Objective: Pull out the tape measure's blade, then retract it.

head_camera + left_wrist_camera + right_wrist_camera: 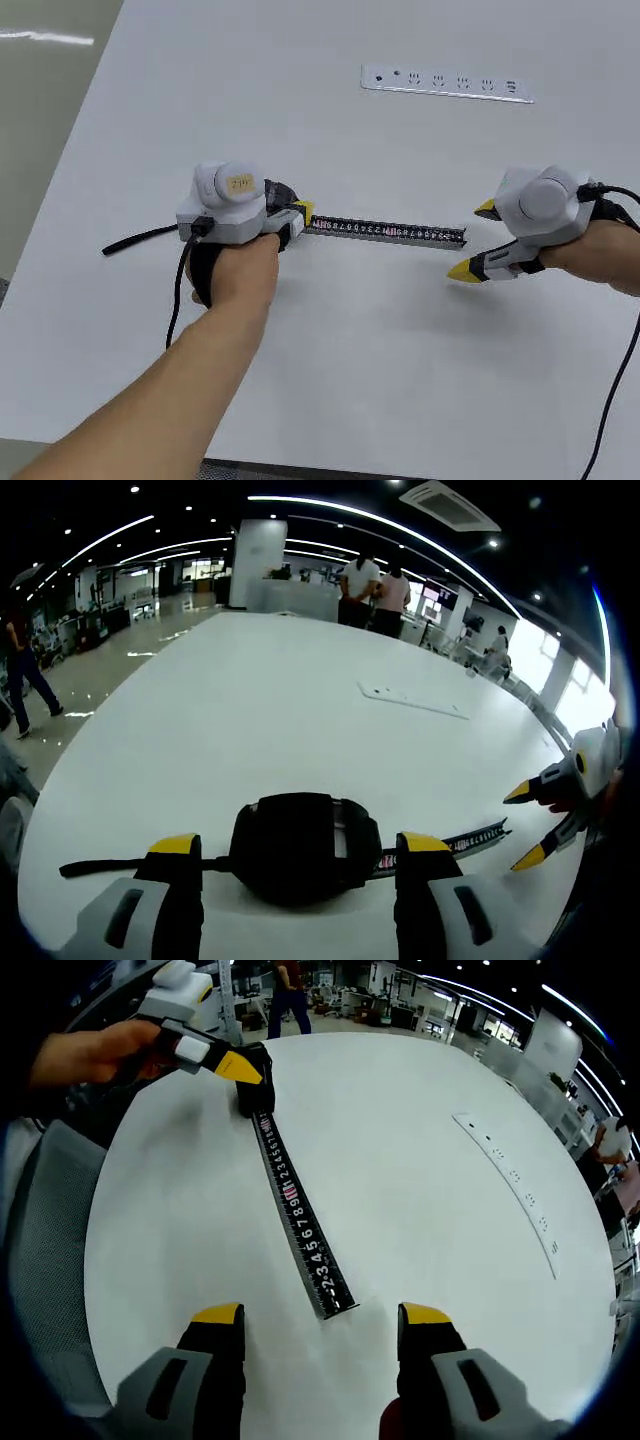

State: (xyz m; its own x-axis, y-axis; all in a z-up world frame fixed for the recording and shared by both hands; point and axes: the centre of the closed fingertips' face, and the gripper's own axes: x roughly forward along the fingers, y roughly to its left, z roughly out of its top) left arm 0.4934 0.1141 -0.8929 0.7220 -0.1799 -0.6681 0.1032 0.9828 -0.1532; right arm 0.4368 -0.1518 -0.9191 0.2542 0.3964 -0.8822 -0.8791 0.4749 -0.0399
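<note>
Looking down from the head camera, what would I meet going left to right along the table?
Thin black strap, left gripper held in a hand, black numbered tape measure blade lying flat, right gripper with yellow-tipped jaws.

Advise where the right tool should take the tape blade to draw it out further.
Likely the free tip of the blade, coming in end-on along its length with the right tool. The blade lies flat and thin on the table, so the edges mid-span offer little; the end stands nearest the open jaws.

Head view overhead, gripper views opposed — shared blade (385, 231)
</note>
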